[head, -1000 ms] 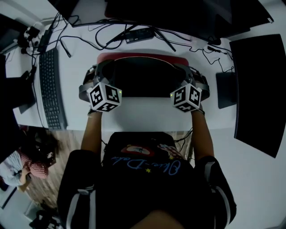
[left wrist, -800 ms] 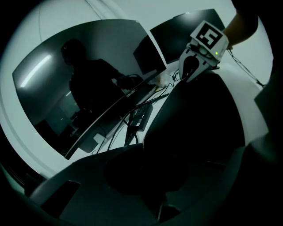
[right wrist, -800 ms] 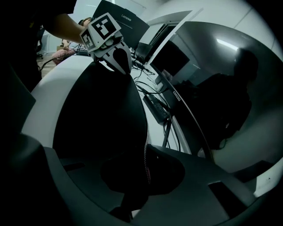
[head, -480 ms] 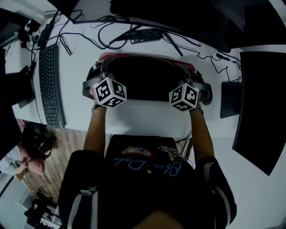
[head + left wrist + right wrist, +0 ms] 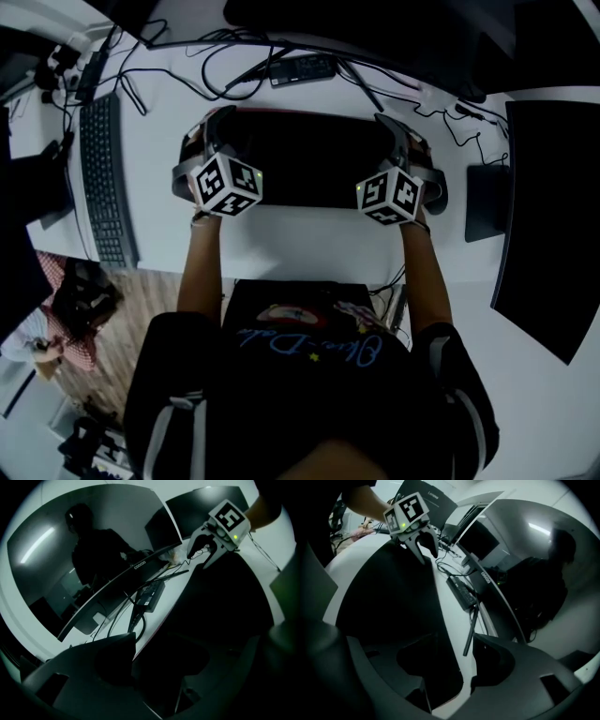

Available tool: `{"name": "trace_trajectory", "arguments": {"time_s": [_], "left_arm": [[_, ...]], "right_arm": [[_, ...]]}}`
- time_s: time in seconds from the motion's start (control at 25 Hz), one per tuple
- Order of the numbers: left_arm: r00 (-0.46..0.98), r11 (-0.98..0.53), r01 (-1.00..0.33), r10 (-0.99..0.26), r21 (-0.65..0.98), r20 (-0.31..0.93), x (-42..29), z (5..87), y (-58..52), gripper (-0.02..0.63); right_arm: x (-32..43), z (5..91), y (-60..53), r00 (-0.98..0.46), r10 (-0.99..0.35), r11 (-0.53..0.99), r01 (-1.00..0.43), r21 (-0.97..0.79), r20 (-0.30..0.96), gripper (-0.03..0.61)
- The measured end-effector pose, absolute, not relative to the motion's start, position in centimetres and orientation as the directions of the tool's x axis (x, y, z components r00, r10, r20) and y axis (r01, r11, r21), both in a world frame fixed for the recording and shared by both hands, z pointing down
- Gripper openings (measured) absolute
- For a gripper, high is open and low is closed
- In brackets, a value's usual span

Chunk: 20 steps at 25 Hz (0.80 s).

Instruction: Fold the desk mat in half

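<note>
From the head view, the desk mat (image 5: 305, 159) lies flat and black on the white desk (image 5: 309, 239), right in front of me. A thin red line shows along its far edge. My left gripper (image 5: 214, 127) sits at the mat's left end and my right gripper (image 5: 398, 131) at its right end, each with its marker cube toward me. A keyboard (image 5: 103, 178) lies well off to the left. Loose cables (image 5: 225, 70) and a power brick (image 5: 302, 67) lie beyond the mat.

In the left gripper view, my left gripper (image 5: 194, 635) has its jaws standing apart; they have just been opening. The dark mat (image 5: 225, 597) runs under and between them, and neither pad presses on it, so I hold nothing. The mat's edge meets the white desk just beside my left jaw. Farther on I see the power brick (image 5: 150, 595), a curved monitor (image 5: 93, 559), and my right gripper (image 5: 208, 550) over the mat's other end.

In the right gripper view, my right gripper (image 5: 454, 634) is spread wide too, its jaws also just opened. The mat's edge (image 5: 389, 592) and a strip of bare desk lie between them, ungripped. My left gripper (image 5: 424, 545) hangs over the far end, with the monitor (image 5: 525, 573) to the right and a laptop (image 5: 426, 501) behind.
</note>
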<state>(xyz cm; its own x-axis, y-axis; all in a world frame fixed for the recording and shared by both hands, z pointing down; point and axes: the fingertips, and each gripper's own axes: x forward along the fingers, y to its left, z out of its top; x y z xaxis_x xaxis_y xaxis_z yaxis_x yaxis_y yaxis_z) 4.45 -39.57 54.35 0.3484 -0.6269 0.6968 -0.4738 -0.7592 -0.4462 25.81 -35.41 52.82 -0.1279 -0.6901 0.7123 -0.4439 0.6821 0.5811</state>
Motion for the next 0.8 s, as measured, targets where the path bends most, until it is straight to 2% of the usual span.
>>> {"name": "trace_trajectory", "arguments": {"time_s": [0.24, 0.52, 0.64, 0.8], "left_arm": [[0.420, -0.689, -0.641, -0.683, -0.337, 0.598, 2.5, 50.7, -39.7, 0.195], [0.505, -0.569, -0.822, -0.703, 0.031, 0.500, -3.0, 47.9, -35.0, 0.185], [0.544, -0.535, -0.829, -0.701, 0.165, 0.460, -5.0, 47.9, -32.0, 0.172], [0.583, -0.509, -0.811, -0.664, 0.287, 0.469, -6.3, 48.9, -27.5, 0.155]], "right_arm": [[24.9, 48.5, -35.1, -0.184, -0.758, 0.593, -0.592, 0.546, 0.625, 0.199], [19.7, 44.6, -31.9, -0.318, -0.798, 0.554, -0.722, 0.415, 0.512, 0.192], [17.5, 44.8, -30.0, -0.343, -0.793, 0.550, -0.760, 0.347, 0.504, 0.105], [15.1, 46.1, -27.6, -0.355, -0.771, 0.555, -0.781, 0.285, 0.529, 0.044]]}}
